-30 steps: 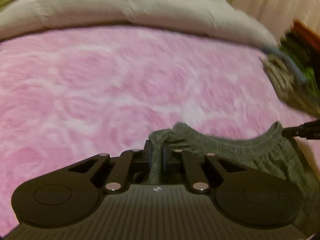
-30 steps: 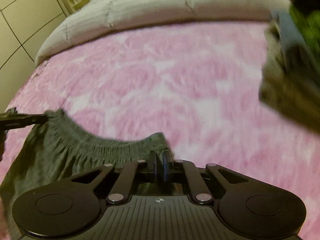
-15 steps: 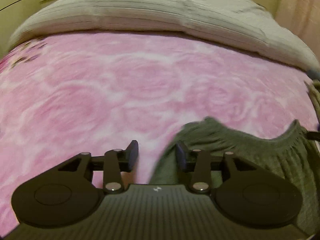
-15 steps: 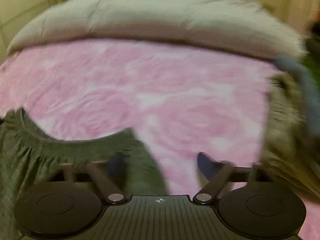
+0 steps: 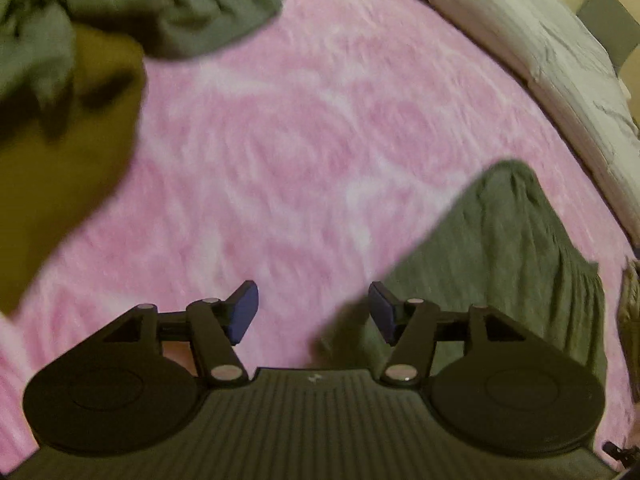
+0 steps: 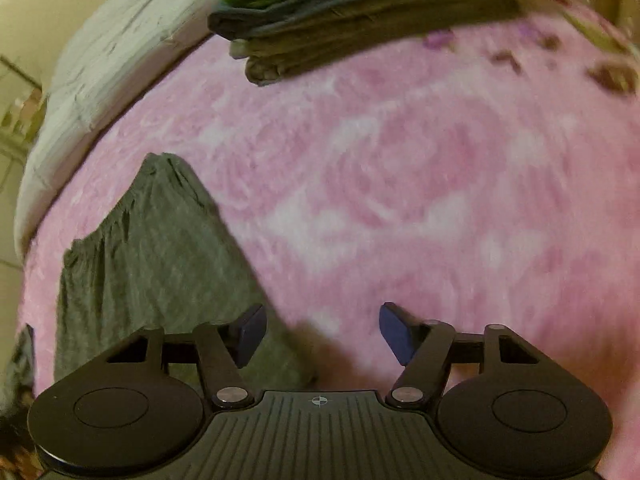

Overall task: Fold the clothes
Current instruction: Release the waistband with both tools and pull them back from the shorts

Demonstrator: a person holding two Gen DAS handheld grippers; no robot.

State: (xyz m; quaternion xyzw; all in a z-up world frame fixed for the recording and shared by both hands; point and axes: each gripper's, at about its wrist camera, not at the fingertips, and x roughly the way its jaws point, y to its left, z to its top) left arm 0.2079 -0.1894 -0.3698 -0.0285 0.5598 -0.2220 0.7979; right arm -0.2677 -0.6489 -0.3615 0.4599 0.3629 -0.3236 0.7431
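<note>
Grey shorts (image 5: 492,264) let go, flat on pink blanket (image 5: 304,152).

Left gripper (image 5: 313,312) just opened, right gripper (image 6: 322,334) just narrowed but parted; nothing between either. Shorts at 4 o'clock in left view, 8 o'clock in right. Probably light, limp, unbreakable; best pinched at gathered waistband corners.

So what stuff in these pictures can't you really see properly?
- Grey garment: its lower part is hidden behind the left gripper in the left wrist view, so its full shape is unknown.
- Folded stack: cut off by the top edge in the right wrist view and blurred; no piece count.
- Unfolded pile: cut off at the left wrist view's top-left corner, blurred.
</note>
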